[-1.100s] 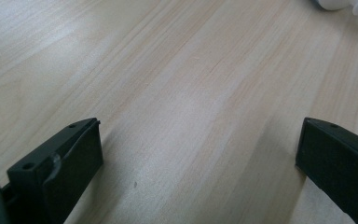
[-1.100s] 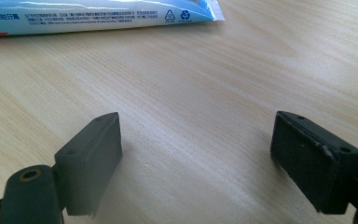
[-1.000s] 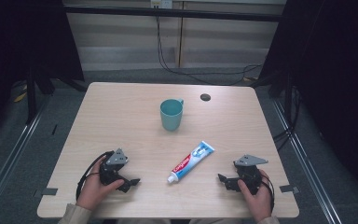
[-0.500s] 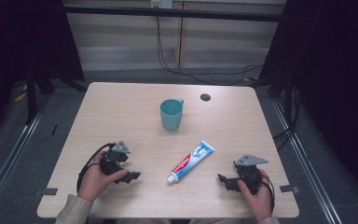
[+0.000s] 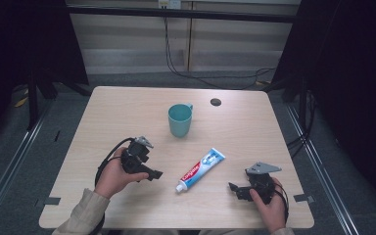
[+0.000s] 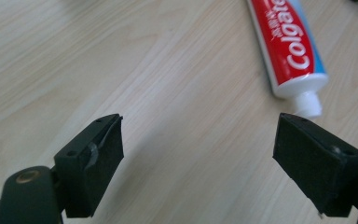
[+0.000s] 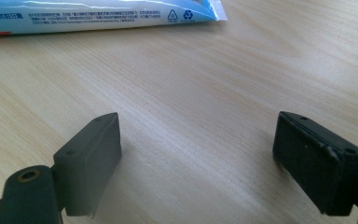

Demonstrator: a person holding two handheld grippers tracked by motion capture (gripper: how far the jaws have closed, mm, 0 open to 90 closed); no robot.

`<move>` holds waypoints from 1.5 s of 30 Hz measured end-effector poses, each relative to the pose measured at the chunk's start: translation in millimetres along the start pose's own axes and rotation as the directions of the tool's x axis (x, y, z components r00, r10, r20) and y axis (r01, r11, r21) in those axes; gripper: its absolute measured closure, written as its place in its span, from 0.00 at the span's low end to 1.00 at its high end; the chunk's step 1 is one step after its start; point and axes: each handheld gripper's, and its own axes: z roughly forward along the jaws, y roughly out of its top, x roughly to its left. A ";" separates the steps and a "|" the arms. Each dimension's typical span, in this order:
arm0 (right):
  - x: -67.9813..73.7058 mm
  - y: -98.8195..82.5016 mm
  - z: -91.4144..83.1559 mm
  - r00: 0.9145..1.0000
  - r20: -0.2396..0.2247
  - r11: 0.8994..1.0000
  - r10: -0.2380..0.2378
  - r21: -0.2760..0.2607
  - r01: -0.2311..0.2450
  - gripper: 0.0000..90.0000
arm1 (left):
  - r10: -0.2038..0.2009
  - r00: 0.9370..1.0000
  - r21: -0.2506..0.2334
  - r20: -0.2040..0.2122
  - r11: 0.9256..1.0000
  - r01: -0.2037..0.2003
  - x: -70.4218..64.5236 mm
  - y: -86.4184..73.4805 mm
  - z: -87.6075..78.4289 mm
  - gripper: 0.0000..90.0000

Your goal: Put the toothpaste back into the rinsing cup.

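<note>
Left gripper (image 5: 152,173): 2 black jaws stand wide apart, nothing between them, only bare wood. They have just been closing a little but the gap is wide. In the left gripper view the right-hand pad sits just short of the white cap of the toothpaste tube (image 6: 286,49), not touching it. The gripper is lifted clear of the table (image 5: 127,112), jaws aimed toward the tube, cable looping back over the wrist. The left hand (image 5: 112,174) wraps the body from behind; a beige sleeve (image 5: 83,215) comes in from the bottom edge.

Right gripper (image 5: 235,188): jaws spread wide too, empty, low over the tabletop near the front right edge. The right hand (image 5: 269,203) grips it from behind, grey 3-cornered plate on top. In the right gripper view the tube's flat crimped end lies well ahead of the jaws.

Toothpaste tube: Colgate, red band with white lettering at the cap end, light blue and white toward the crimped tail, small white screw cap on. The underside shows fine print and a recycling mark on pale blue. It lies flat on the table, diagonal, cap toward the person and to the left, tail toward the far right. It sits between the 2 grippers, nearer the left one's jaws.

Beyond it: a teal mug (image 5: 179,120) upright near the table's centre, well apart from the tube. A small dark round disc (image 5: 215,102) lies at the far edge.
</note>
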 end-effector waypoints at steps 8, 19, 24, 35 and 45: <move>0.0 0.0 0.0 1.000 0.000 1.000 -0.001 0.001 0.001 0.16 | 0.022 1.000 0.027 0.018 0.999 -0.023 -7.9 18.3 13.7 0.20; -0.1 -0.1 0.1 1.000 0.000 1.000 -0.003 0.000 0.003 0.16 | 0.055 0.997 0.046 0.048 0.997 -0.057 -19.4 39.2 25.8 0.23; 0.0 0.0 0.1 1.000 0.000 1.000 -0.003 0.000 0.003 0.16 | 0.073 0.996 0.054 0.053 0.996 -0.076 -25.7 50.4 34.0 0.24; 0.0 0.0 0.0 1.000 -0.001 1.000 -0.002 0.001 0.002 0.16 | 0.111 0.991 0.086 0.078 0.989 -0.117 -33.7 69.1 45.6 0.24; -0.2 0.0 0.2 1.000 -0.001 1.000 -0.006 -0.001 0.006 0.16 | 0.118 0.989 0.108 0.090 0.986 -0.128 -43.9 82.1 63.8 0.24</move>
